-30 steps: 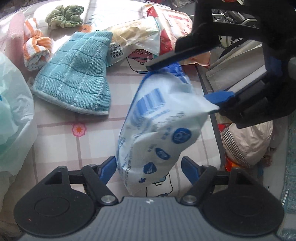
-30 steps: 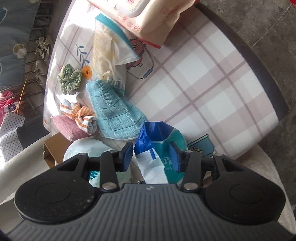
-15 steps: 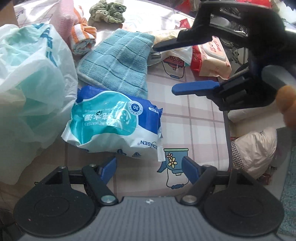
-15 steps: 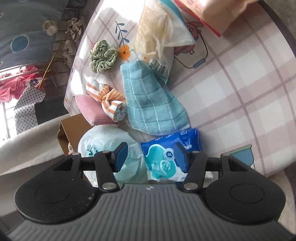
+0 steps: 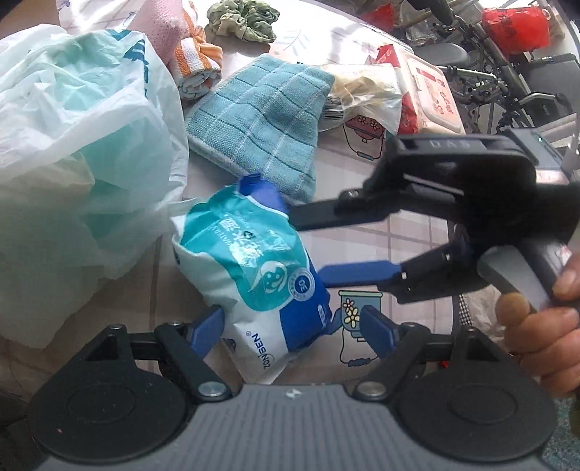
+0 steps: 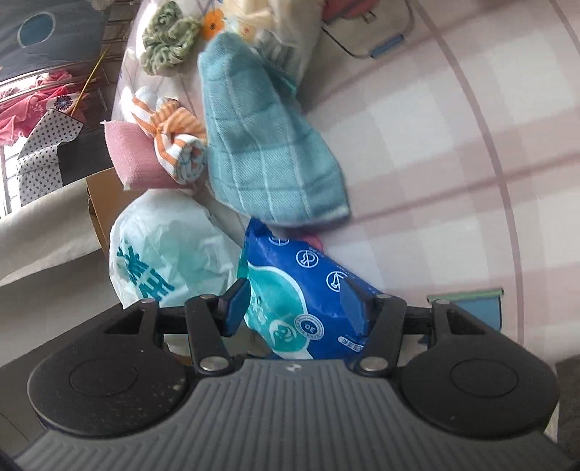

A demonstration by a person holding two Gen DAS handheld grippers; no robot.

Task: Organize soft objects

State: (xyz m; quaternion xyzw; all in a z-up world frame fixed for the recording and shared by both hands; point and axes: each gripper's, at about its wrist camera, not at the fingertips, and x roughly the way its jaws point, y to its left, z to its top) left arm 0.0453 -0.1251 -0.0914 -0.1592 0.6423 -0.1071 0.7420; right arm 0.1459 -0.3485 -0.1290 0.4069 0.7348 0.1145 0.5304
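Wipes pack (image 5: pixel 268 275) lies on the tabletop (image 5: pixel 409 246), just beside the white plastic bag (image 5: pixel 72 145) and touching the near corner of the blue cloth (image 5: pixel 261 119).

Left gripper (image 5: pixel 290 326): jaws opening, wide apart; near end of the pack sits between them, left pad looks to brush it, right pad clear. Not a grip.

Right gripper (image 5: pixel 311 241): fingers straddle the far end of the pack. In its own view (image 6: pixel 293 308) the jaws sit on either side with a small gap at the left pad. No clamp visible, so I read it as released.

Progress, my read: early. Nothing visibly sorted. Cloth, striped rolled towel (image 5: pixel 195 69), pink towel (image 6: pixel 134 159), green scrunchie (image 5: pixel 241 18), clear packet (image 5: pixel 362 94) and red-white wipes pack (image 5: pixel 427 94) all lie loose on the tabletop. Can't tell what the bag holds.

Left to do: probably close on the pack and move it to the bag, if that's the destination, then the rest one by one.
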